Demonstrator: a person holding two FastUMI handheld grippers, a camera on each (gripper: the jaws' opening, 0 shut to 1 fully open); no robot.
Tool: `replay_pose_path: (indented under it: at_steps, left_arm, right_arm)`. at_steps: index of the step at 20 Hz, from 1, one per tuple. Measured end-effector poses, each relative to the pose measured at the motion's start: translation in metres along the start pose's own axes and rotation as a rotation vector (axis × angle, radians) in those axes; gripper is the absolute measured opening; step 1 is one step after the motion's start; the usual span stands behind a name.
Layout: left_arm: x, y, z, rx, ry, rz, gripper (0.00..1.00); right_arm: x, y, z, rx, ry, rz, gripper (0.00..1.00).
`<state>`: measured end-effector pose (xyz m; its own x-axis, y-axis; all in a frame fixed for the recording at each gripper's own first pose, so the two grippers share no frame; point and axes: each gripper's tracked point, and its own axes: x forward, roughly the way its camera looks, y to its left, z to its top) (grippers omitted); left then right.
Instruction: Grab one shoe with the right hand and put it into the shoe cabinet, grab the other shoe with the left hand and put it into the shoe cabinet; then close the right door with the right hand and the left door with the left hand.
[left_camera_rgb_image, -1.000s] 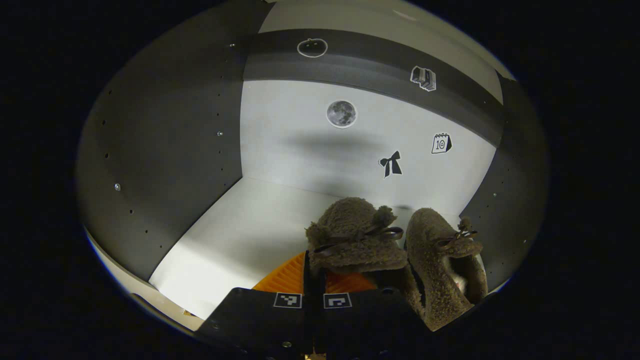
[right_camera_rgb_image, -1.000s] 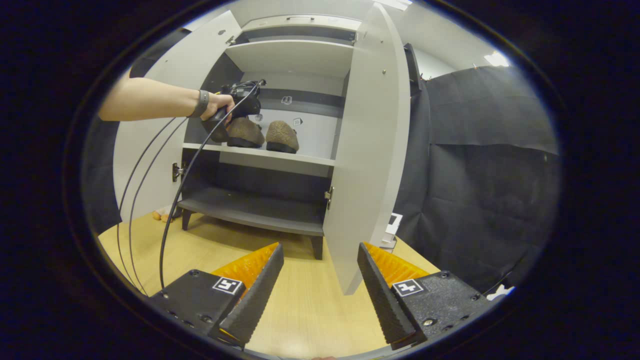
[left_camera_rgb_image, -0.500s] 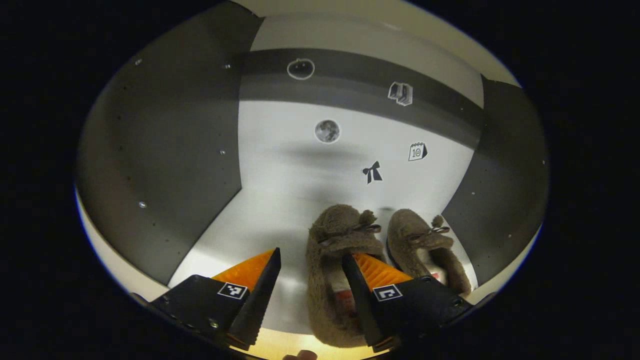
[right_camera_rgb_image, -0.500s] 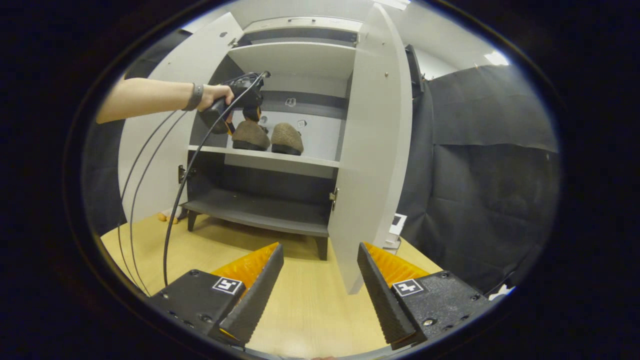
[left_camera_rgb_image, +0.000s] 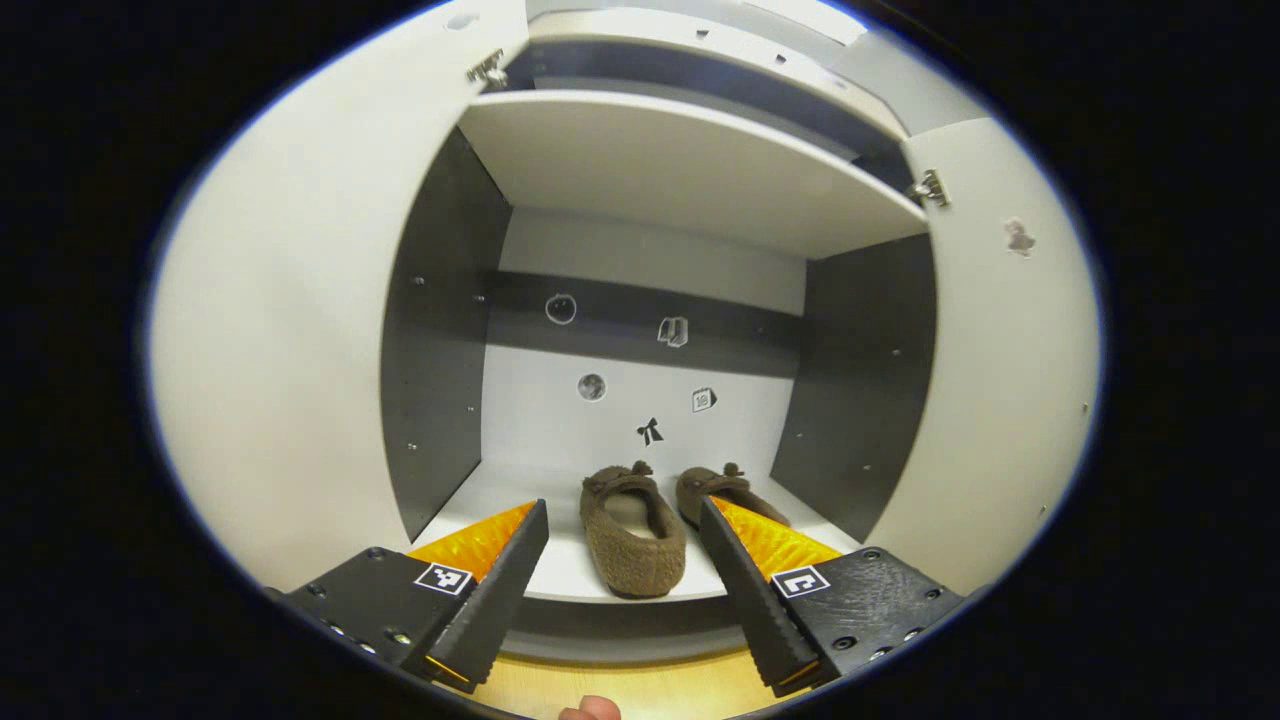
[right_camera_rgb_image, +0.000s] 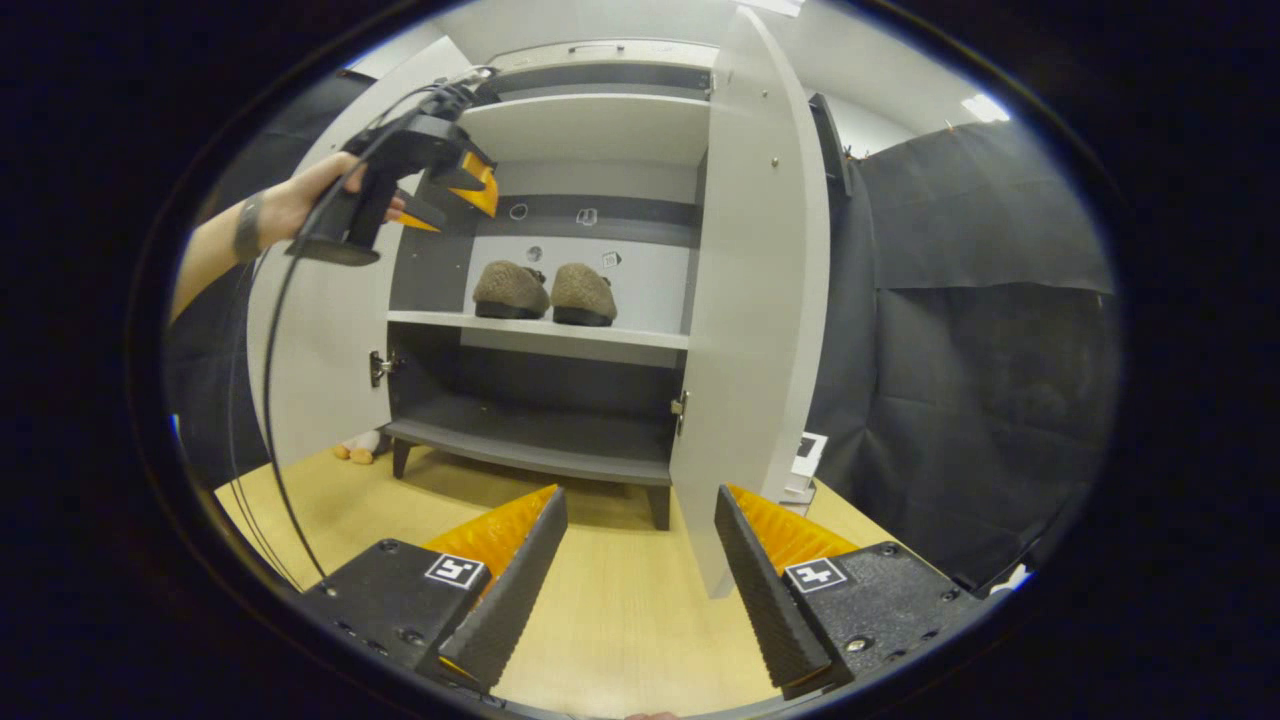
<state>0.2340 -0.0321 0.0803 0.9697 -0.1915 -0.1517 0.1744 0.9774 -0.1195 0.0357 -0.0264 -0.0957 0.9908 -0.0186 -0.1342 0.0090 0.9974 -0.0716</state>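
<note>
Both fuzzy brown slippers already sit inside the shoe cabinet (right_camera_rgb_image: 590, 105), so the placing half of the task looks done and only the two doors remain.

In the left gripper view, the left gripper (left_camera_rgb_image: 620, 590) has its fingers spread apart and holds nothing. The nearer slipper (left_camera_rgb_image: 632, 535) lies straight ahead of it, on the white middle shelf (left_camera_rgb_image: 560, 575), framed between the two fingers but well beyond their tips. The second slipper (left_camera_rgb_image: 722, 492) lies just beside the first, ahead and slightly to the gripper's right, partly hidden behind the right finger. The two slippers are close together; whether they touch cannot be told.

In the right gripper view, the right gripper (right_camera_rgb_image: 640, 585) is also spread and empty, low over the wooden floor (right_camera_rgb_image: 600, 620). The right door (right_camera_rgb_image: 755, 300) stands open just ahead of it and slightly to its right, edge-on. The left door (right_camera_rgb_image: 330, 330) is open too, farther ahead and to the left, with the person's hand (right_camera_rgb_image: 300, 195) holding the other gripper up beside it.

By the task order, the right door should probably be swung shut first, then the left.
</note>
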Motion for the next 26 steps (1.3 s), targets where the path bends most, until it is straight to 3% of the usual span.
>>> replay_pose_path:
  at_steps: [1,2,7,8,10,16,22,26]
  left_arm:
    - [-0.018,-0.001,-0.004,0.009,-0.027,0.001,1.00]
    - [-0.035,-0.002,-0.011,0.021,-0.047,0.002,0.94]
    - [-0.110,0.007,-0.066,0.023,-0.086,0.058,0.94]
    - [-0.121,0.010,-0.077,0.013,-0.085,0.074,0.94]
    - [-0.140,0.019,-0.096,-0.002,-0.086,0.113,0.94]
    - [-0.188,0.012,-0.150,0.095,-0.110,0.177,0.94]
    - [-0.208,-0.028,-0.180,0.069,-0.080,0.141,0.94]
    - [-0.202,-0.046,-0.180,0.072,-0.078,0.104,0.94]
  right_arm:
    - [-0.001,0.000,0.005,0.005,-0.008,0.002,0.94]
    - [-0.002,-0.001,0.009,0.012,-0.016,0.004,0.94]
    - [-0.008,-0.003,0.023,0.040,-0.038,0.017,0.94]
    - [-0.010,-0.002,0.025,0.045,-0.040,0.024,0.99]
    - [-0.012,-0.002,0.026,0.048,-0.041,0.031,0.94]
    - [-0.026,0.001,0.030,0.080,-0.082,0.039,0.94]
    - [-0.053,-0.020,0.077,0.100,-0.084,0.089,0.95]
    - [-0.068,-0.071,0.136,0.080,-0.174,0.021,0.99]
